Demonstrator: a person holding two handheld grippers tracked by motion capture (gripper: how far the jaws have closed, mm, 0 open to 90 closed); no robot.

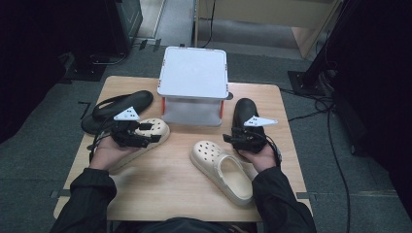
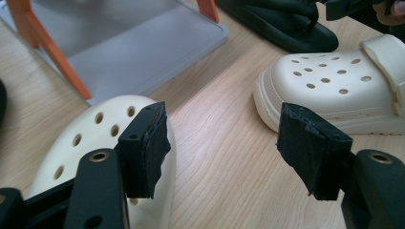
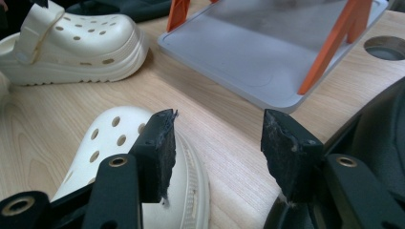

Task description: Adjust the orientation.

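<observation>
The place reads as a lab or test room; a small wooden table stands alone on grey carpet; black cables trail over the floor; dark equipment stands and black curtains flank it on both sides.

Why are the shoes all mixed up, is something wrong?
Yes, the pairs are split and point different ways. One cream clog lies far left by a black shoe, the other cream clog sits slanted mid-table, beside a second black shoe. The shelf is bare.

Left hand-held gripper jaws wide apart, right hand-held gripper likewise, both low, forearms resting
</observation>
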